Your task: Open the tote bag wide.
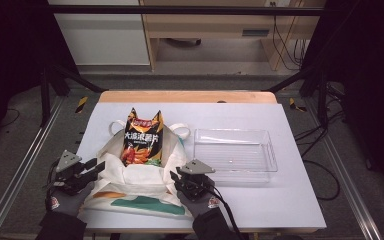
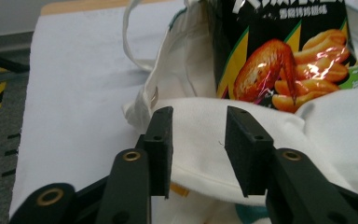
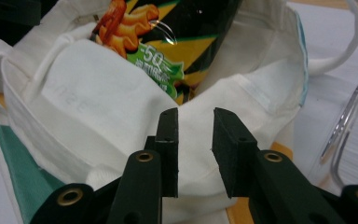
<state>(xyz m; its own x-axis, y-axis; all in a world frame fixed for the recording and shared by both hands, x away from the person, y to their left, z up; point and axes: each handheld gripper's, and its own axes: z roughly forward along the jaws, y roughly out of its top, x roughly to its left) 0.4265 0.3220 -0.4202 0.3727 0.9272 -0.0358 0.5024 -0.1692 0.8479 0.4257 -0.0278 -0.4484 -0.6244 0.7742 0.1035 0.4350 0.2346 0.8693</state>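
On the bench [image 1: 290, 200], 2 claws, left [image 1: 94, 167] and right [image 1: 176, 178], both released beside tote bag [image 1: 140, 182], its mouth folded down, seemingly baring chip packet [image 1: 141, 137].

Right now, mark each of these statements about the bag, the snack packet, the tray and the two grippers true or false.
1. The chip packet stands inside the white tote bag. True.
2. The clear plastic tray holds a second packet. False: the tray is empty.
3. The left gripper is clamped on the bag's cloth. False: its jaws stand apart with nothing pressed between them.
4. The right gripper has its jaws open in front of the bag's rim. True.
5. The tray lies to the left of the bag in the high view. False: it lies to the right.
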